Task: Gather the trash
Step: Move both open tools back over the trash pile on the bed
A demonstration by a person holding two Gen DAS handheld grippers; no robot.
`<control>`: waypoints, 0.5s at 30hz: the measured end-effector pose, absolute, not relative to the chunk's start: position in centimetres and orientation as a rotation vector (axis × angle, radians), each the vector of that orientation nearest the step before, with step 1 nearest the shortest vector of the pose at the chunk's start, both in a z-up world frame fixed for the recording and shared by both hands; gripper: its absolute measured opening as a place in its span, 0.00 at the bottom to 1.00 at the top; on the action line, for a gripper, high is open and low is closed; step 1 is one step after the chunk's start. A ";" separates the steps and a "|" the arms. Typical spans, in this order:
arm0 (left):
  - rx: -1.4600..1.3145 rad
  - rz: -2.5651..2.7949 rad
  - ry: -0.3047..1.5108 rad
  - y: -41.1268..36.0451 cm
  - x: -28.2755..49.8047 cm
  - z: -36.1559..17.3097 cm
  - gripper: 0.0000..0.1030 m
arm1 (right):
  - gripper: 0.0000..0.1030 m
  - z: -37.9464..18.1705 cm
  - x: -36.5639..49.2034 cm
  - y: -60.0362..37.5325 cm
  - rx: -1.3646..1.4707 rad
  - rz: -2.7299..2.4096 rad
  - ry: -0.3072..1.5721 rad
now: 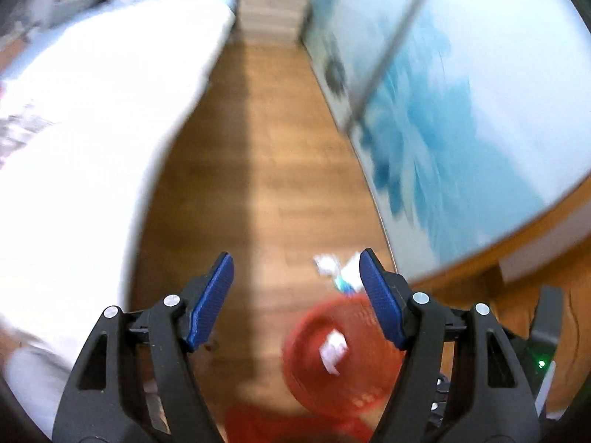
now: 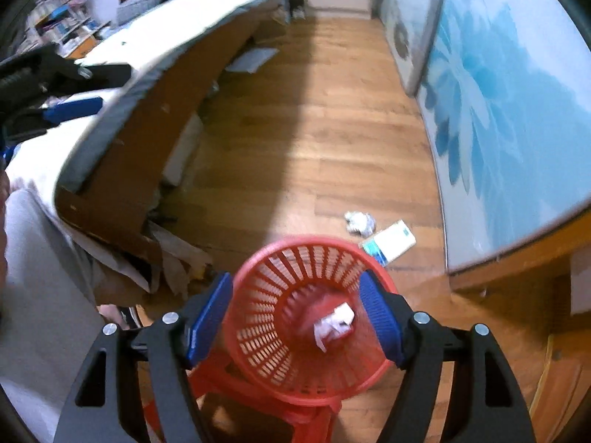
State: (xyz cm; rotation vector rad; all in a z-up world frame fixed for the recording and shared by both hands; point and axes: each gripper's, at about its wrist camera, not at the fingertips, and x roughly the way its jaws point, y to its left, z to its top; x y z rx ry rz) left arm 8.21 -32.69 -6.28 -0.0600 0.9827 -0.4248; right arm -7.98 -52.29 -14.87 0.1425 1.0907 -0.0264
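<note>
The red basket already holds 1 white crumpled piece. On the floor just beyond it, to the right, 1 crumpled paper and 1 small box remain. Both the left gripper and the right gripper stand apart, holding nothing.

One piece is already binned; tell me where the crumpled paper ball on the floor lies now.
In the right wrist view the crumpled paper ball lies on the wooden floor just beyond the red basket, right of centre, beside the white and teal box.
</note>
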 end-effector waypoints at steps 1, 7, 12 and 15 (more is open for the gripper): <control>-0.067 -0.407 0.944 -31.0 8.1 -5.2 0.69 | 0.70 -13.9 -7.3 -51.4 0.129 -0.015 1.074; -0.114 -0.221 0.733 -17.6 7.5 0.1 0.69 | 0.72 -8.5 -2.2 -44.8 0.092 0.073 0.963; -0.165 -0.027 0.628 -6.4 7.0 1.0 0.69 | 0.73 -4.2 1.9 -36.5 0.046 0.181 0.868; -0.240 0.048 0.632 -0.7 6.8 -0.7 0.69 | 0.73 -3.0 3.9 -31.4 0.026 0.248 0.847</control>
